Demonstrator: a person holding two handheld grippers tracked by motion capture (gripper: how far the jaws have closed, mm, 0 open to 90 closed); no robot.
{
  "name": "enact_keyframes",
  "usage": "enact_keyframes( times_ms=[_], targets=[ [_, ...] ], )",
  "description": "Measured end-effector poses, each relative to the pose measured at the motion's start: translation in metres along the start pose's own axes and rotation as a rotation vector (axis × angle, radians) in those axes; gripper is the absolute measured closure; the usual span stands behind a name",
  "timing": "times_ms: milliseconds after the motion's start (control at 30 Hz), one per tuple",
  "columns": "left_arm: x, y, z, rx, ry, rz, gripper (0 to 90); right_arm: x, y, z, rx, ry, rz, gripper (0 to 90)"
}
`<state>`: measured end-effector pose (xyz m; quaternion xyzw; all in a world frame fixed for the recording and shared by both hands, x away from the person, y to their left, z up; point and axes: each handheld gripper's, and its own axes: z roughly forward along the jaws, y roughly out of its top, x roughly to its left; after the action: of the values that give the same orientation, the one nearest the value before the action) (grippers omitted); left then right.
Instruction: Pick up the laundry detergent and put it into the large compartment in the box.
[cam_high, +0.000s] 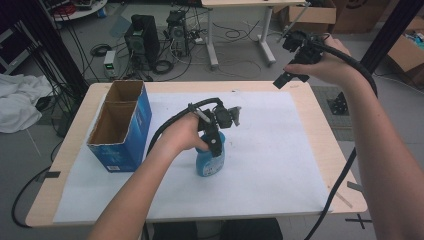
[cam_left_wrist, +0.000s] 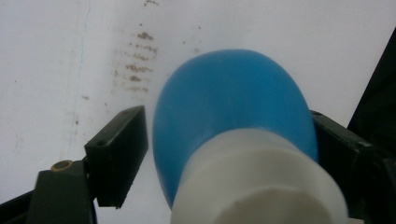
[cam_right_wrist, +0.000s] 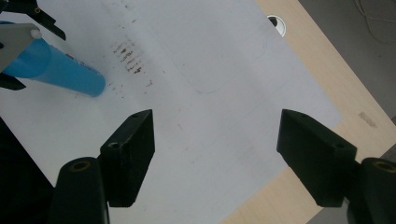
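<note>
Fingers (cam_left_wrist: 119, 154) of the left gripper (cam_high: 216, 141) flank the upright blue bottle (cam_left_wrist: 233, 121).

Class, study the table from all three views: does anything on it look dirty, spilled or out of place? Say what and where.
Yes: a patch of brown smudges marks the white sheet beside the blue bottle, like dried stains on otherwise clean paper. The bottle stands upright, and the blue box looks undamaged.

Upright blue bottle (cam_high: 210, 162), white-capped
</note>
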<state>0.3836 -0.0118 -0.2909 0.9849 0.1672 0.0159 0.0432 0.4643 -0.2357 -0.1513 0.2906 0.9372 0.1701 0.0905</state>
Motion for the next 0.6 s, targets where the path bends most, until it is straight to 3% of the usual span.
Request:
enact_keyframes(
  times_ms=[600],
  targets=[
    [0.0013, -0.0024, 0.0011, -0.005, -0.015, -0.017, 28.2, 0.0001, 0.0015, 0.0020, 0.006, -0.001, 0.005, 27.8]
  ],
)
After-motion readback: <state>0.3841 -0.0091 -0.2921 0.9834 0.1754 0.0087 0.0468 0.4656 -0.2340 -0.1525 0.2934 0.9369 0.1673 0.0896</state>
